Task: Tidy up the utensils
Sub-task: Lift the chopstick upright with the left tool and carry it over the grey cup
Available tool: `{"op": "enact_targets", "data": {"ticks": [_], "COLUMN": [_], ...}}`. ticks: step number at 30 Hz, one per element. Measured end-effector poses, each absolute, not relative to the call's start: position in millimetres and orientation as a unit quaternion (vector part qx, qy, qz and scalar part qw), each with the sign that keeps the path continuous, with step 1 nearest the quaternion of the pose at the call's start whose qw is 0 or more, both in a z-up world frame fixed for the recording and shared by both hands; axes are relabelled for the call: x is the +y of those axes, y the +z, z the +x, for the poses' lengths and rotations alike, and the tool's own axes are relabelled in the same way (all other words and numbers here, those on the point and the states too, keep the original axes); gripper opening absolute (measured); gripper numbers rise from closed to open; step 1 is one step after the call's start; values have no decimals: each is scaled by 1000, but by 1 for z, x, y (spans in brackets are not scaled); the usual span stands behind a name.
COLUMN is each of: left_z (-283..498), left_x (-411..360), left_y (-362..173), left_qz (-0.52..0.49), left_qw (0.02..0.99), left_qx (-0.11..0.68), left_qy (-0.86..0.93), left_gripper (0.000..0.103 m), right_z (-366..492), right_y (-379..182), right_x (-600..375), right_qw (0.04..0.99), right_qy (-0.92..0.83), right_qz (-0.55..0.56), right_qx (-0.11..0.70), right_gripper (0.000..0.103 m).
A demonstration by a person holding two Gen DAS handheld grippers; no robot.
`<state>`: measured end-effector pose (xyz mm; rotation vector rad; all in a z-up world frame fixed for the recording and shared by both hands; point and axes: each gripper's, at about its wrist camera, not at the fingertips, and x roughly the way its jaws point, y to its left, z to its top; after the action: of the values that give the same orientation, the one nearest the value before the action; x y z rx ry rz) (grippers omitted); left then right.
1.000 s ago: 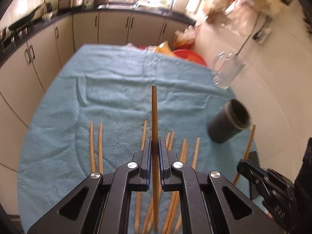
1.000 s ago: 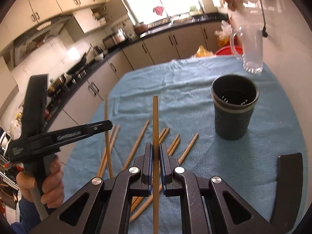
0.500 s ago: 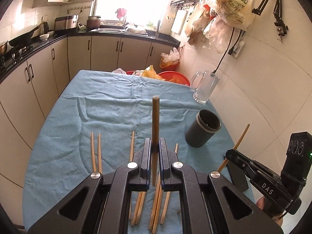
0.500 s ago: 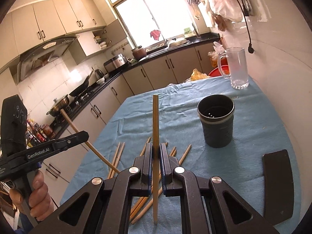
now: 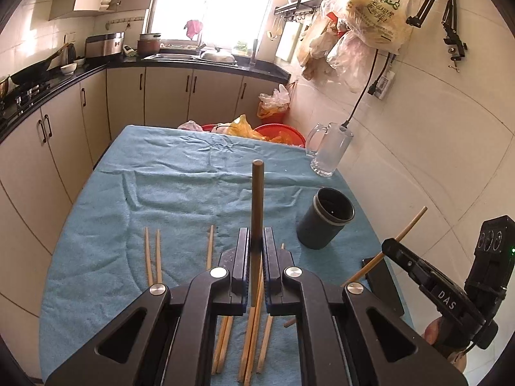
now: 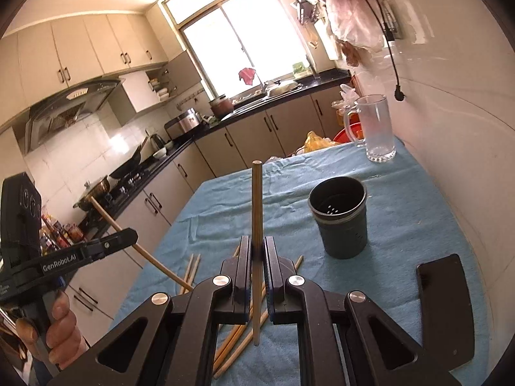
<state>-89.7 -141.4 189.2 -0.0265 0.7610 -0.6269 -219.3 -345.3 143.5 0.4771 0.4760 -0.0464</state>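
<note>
Transfer step: each hand-held gripper, left (image 5: 256, 251) and right (image 6: 257, 252), is clamped on one raised chopstick (image 5: 257, 209); spare chopsticks (image 5: 153, 257) lie on the desk (image 5: 180, 173). Next, presumably: lower each tip into the dark holder (image 6: 338, 217), far right.

"DAS" on right gripper (image 5: 391, 247); "GenRobot.AI" on left gripper (image 6: 130, 234)

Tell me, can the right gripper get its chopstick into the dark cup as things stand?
Probably yes. The right gripper is shut on a chopstick held clear above the blue cloth, and the dark cup stands upright just ahead to its right, mouth open, with nothing between them.
</note>
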Motion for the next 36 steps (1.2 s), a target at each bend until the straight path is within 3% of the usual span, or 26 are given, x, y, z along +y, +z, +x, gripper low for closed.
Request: {"op": "enact_targets", "data": {"ticks": [10,30,36], "left_z": [-86,-49,-26], "left_x": [-165,-263,-295], "left_y": [210,293,284], "left_qz": [-1,-8,-10], "left_qw": [876,866,857], "left_qx": [359,320,336], "left_qy": [-322,-385,-390], "left_gripper": [6,7,6], "right_z": [-233,-228,-203], "right_y": [159,242,243], "right_x": [-376,-453,-468], "right_qw": [942,951,950], "right_qy": [-44,-113,-126], "right_qz": [258,257,250], "right_qx": [208,128,135], "right_gripper": [7,8,7]}}
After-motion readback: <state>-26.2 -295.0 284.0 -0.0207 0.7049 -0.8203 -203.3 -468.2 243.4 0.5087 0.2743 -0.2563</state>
